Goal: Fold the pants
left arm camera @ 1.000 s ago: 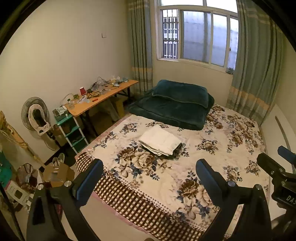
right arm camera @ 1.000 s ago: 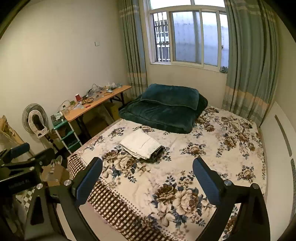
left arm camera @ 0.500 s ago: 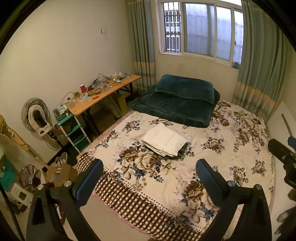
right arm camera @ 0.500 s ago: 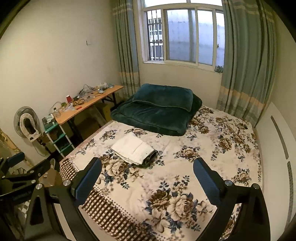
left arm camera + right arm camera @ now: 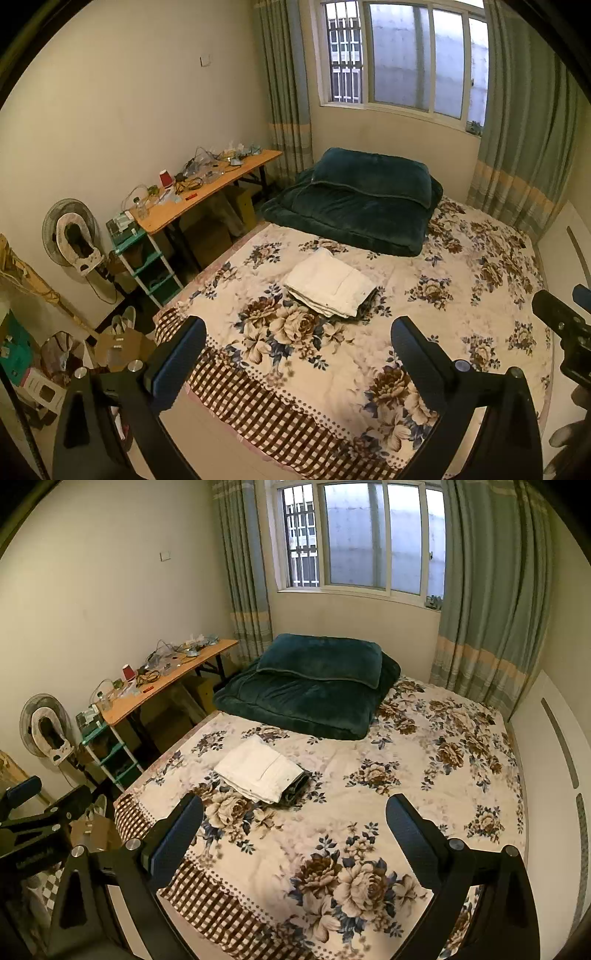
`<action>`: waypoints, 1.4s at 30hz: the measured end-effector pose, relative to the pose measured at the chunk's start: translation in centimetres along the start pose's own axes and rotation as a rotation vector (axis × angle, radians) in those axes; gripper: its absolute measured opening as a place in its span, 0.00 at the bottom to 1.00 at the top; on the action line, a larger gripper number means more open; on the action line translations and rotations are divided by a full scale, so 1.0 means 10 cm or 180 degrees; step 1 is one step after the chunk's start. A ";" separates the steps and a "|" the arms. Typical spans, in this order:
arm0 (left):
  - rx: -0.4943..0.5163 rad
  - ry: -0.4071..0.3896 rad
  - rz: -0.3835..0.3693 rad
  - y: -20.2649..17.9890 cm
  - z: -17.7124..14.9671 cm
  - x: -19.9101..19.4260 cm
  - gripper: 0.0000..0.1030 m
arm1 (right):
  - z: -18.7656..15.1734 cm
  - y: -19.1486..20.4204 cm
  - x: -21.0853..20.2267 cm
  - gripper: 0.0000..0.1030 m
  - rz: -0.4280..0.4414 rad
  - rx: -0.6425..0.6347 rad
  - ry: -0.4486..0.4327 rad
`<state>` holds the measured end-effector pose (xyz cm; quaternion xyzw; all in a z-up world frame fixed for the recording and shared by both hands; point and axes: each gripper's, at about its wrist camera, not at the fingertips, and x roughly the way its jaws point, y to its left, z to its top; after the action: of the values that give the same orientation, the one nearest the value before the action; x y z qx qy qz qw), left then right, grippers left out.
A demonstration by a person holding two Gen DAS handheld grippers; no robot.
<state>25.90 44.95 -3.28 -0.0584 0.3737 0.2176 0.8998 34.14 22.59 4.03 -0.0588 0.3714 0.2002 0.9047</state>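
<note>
White pants [image 5: 327, 282] [image 5: 260, 768] lie folded in a neat stack on the floral bed [image 5: 461, 332] [image 5: 424, 797], with a dark garment showing under their right edge. Both grippers hover high above the bed's foot, far from the stack. My left gripper [image 5: 297, 356] is open and holds nothing. My right gripper [image 5: 293, 834] is open too, with nothing between its fingers. The right gripper's body shows at the right edge of the left wrist view, and the left gripper's body at the left edge of the right wrist view.
A folded dark green quilt [image 5: 362, 199] [image 5: 314, 686] lies at the head of the bed under the window. A cluttered wooden desk [image 5: 207, 192], a green shelf rack [image 5: 147, 266] and a fan [image 5: 70, 236] line the left wall. Boxes and shoes [image 5: 118, 332] sit on the floor.
Both grippers have drawn back and swung slightly, so the bed and pants sit a little farther and shifted in view. The pants stack has not moved.
</note>
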 end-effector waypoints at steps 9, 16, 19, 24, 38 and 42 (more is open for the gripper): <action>-0.0006 -0.0054 -0.0044 0.00 0.01 -0.04 1.00 | -0.02 -0.15 0.07 0.99 -0.0030 0.0080 -0.0031; 0.0040 -0.0063 -0.0088 -0.05 0.04 -0.05 1.00 | -0.02 -0.17 0.07 0.99 -0.0033 0.0073 -0.0018; 0.0036 -0.0065 -0.0099 -0.06 0.05 -0.05 1.00 | -0.02 -0.18 0.07 0.99 -0.0038 0.0084 -0.0029; 0.0035 -0.0062 -0.0103 -0.06 0.06 -0.04 1.00 | -0.02 -0.16 0.06 0.99 -0.0035 0.0084 -0.0028; 0.0029 -0.0061 -0.0072 -0.04 0.04 -0.04 1.00 | -0.08 -0.22 0.11 0.99 -0.0041 0.0107 -0.0005; 0.0018 -0.0058 -0.0060 -0.02 0.00 -0.05 1.00 | -0.12 -0.17 0.11 0.99 -0.0045 0.0102 0.0003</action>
<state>25.70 44.59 -2.97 -0.0574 0.3655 0.2086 0.9053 34.82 21.08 2.33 -0.0471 0.3745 0.1878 0.9068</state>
